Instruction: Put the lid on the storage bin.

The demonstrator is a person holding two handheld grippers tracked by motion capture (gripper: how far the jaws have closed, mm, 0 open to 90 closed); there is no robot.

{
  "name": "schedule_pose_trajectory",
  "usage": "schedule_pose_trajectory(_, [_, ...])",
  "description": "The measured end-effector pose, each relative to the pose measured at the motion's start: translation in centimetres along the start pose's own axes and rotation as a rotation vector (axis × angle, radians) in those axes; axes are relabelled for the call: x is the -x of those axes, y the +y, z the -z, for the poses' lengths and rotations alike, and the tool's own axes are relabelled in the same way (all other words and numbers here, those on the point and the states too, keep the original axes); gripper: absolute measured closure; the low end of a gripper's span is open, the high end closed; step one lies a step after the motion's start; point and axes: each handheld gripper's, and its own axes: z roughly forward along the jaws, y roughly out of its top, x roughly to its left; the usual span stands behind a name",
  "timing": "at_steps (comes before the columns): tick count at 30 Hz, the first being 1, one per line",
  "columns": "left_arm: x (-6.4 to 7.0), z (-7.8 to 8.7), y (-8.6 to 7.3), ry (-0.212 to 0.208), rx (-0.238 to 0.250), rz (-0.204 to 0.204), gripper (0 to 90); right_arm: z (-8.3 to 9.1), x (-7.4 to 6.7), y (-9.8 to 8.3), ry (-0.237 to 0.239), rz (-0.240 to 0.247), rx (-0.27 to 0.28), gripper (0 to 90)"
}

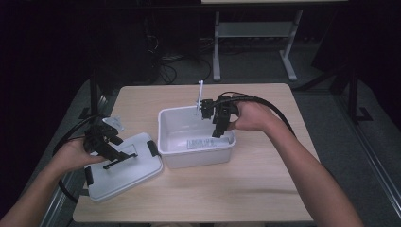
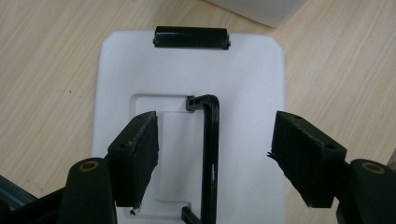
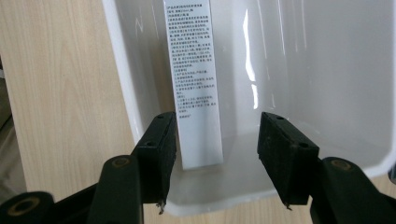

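Observation:
A white plastic bin (image 1: pixel 166 124) stands at the middle of the wooden table. Inside it, along the near right wall, lies a flat white box (image 1: pixel 208 142) printed with small text (image 3: pixel 194 84). My right gripper (image 1: pixel 218 132) hangs over the bin's right side, pointing down at the box; its jaws (image 3: pixel 217 126) are open and its pads are clear of the box. To the left lies the bin's white lid (image 1: pixel 127 176) with a black fold-down handle (image 2: pixel 211 149). My left gripper (image 1: pixel 124 157) hovers over the lid, open, and the handle lies untouched between its jaws (image 2: pixel 215 126).
The lid has black clips at its ends (image 2: pixel 191 37) and sits near the table's front left corner (image 1: pixel 80 213). A thin white rod (image 1: pixel 200 94) rises by the bin's far rim. Bare tabletop (image 1: pixel 246 189) lies in front of the bin. Another table's legs (image 1: pixel 216 47) stand beyond.

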Motion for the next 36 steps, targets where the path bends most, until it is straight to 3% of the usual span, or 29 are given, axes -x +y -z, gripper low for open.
schedule_pose_trajectory(17, [0.2, -0.4, 0.5, -0.006, -0.008, -0.005, 30.7, 3.4, 0.1, -3.3, -0.057, -0.080, 0.042, 39.5])
schedule_pose_trajectory(36, [0.5, -0.8, 1.0, -0.013, -0.014, -0.015, 30.7, 5.8, 0.2, -9.1, -0.112, -0.228, 0.094, 33.3])
